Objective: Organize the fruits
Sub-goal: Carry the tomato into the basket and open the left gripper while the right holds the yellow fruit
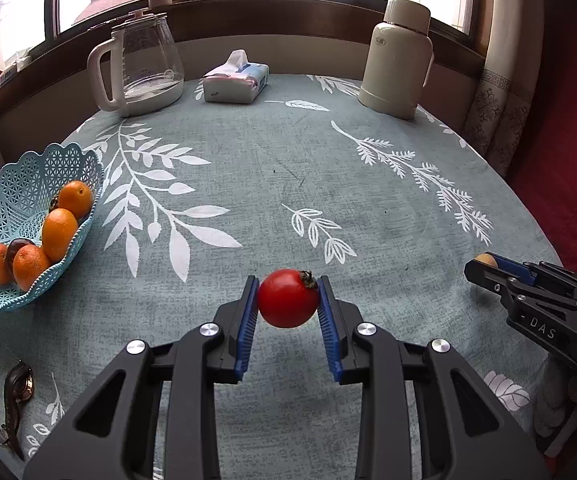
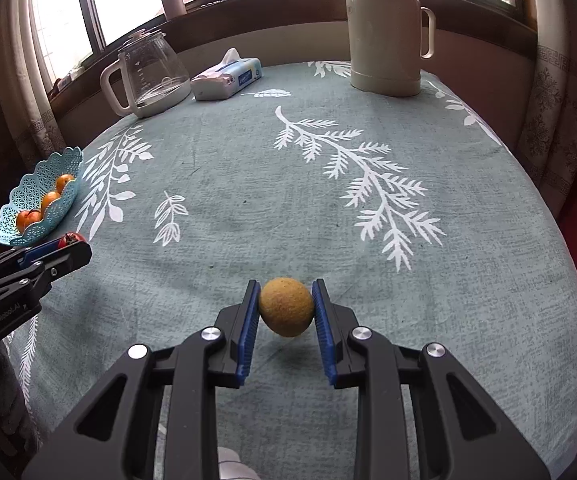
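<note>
A red round fruit [image 1: 288, 298] with a dry dark calyx sits pinched between the blue pads of the left gripper [image 1: 288, 300], raised just above the leaf-printed tablecloth [image 1: 288, 168], while a rough tan-yellow round fruit [image 2: 285, 306] is clamped the same way in the right gripper [image 2: 285, 308], its shadow on the cloth beneath. At the table's left edge stands a light-blue lattice basket [image 1: 16, 188] holding several oranges [image 1: 59, 233] and something dark among them. Farther back stand a glass kettle [image 1: 144, 62], a tissue pack [image 1: 235, 80] and a cream thermos [image 1: 398, 56]; a wristwatch [image 1: 16, 396] lies near the left gripper.
</note>
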Available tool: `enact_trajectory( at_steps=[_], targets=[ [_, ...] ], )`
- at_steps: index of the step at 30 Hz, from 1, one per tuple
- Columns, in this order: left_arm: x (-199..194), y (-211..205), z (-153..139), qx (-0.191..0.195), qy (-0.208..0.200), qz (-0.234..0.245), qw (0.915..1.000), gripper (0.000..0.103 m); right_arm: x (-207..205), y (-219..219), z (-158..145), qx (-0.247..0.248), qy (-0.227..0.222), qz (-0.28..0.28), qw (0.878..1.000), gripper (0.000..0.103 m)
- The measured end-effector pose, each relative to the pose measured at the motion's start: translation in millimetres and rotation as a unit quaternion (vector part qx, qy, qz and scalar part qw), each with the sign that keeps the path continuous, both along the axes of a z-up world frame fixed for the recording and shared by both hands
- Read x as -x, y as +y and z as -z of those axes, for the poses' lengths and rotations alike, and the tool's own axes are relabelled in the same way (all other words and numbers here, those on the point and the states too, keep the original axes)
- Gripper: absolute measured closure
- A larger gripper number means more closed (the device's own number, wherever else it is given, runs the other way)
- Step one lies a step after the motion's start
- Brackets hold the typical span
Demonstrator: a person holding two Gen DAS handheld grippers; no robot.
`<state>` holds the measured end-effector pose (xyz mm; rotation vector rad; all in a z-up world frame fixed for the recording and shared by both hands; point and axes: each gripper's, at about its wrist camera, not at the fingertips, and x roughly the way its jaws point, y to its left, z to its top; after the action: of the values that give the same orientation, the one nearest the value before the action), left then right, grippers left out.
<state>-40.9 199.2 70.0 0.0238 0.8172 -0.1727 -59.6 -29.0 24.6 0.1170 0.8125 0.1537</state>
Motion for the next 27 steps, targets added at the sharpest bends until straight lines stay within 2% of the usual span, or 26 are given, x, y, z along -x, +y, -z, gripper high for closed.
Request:
enact_trajectory(
  at_steps=[14,20,27],
  targets=[
    [16.2,33.9,-8.9,0.007,-0.014,-0.030,0.9994,0.073,20.5,28.1,-0.2,-0.024,0.000,-0.042,0.999,0.076],
    [16.6,67.6,-23.6,0.004,-0.037,-0.072,0.9967,0.073,23.6,29.7,1.4,-0.034,0.006,-0.039,0.999,0.076],
    [15.2,120.8,-36.6,0.000,-0.056,-0.136,0.9891,0.073,24.6,31.4,-2.1,-0.043,0.005,-0.035,0.998,0.076]
  ],
)
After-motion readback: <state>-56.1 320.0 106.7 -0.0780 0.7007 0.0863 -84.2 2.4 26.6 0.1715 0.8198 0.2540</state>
